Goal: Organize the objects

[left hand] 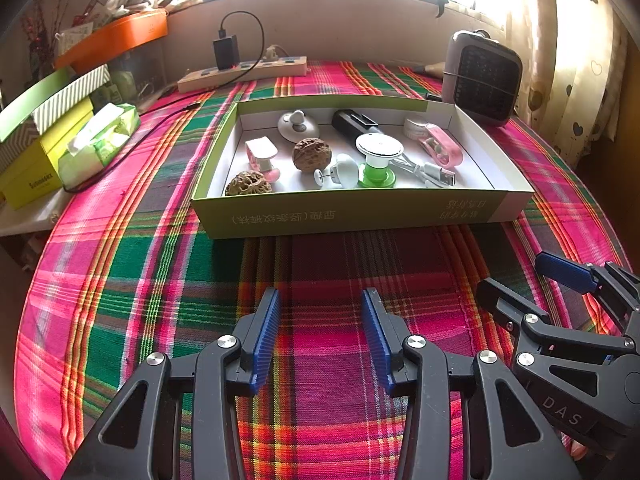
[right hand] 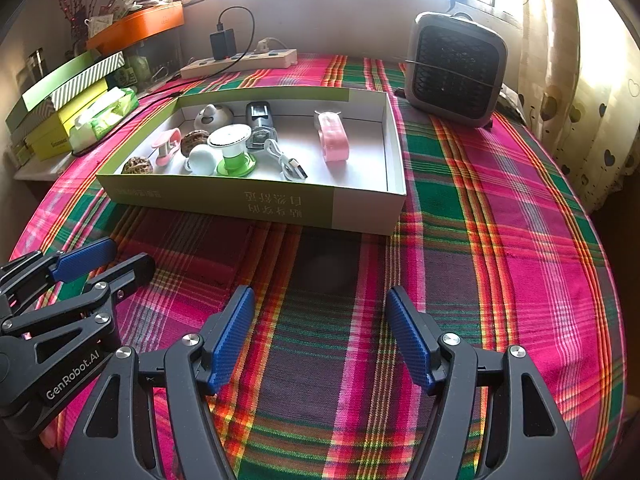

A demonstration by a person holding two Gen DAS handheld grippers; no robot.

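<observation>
- On the plaid tablecloth (left hand: 320, 360), near the middle, sits the shallow open box (left hand: 344, 212); all the small objects to be organized lie inside it, crowded toward its left half in the right wrist view.
- Left gripper (left hand: 320, 336): fingers spread, nothing between them, hovering over bare cloth short of the box's near wall.
- Right gripper (right hand: 320, 336): fingers spread wide, likewise empty, just beside the left one.
- Handling, judged: the two walnuts (left hand: 311, 155) are hard, rough and light, and should hold well across their width. The white-and-green spool (left hand: 378, 160) looks like rigid plastic; its narrow green waist is the likeliest grip. The USB cable (left hand: 434, 170) is limp and will trail, so take it at the plug. The pink strap (right hand: 332, 138) appears soft and flat, and is best pinched at an end.
- Edges: the box's walls are thin card and may shift or buckle if nudged; approach from above.
- Open room: the box's right part is bare, and cloth is free in front. The small heater (right hand: 454, 76) stands close behind the box's far right corner.
</observation>
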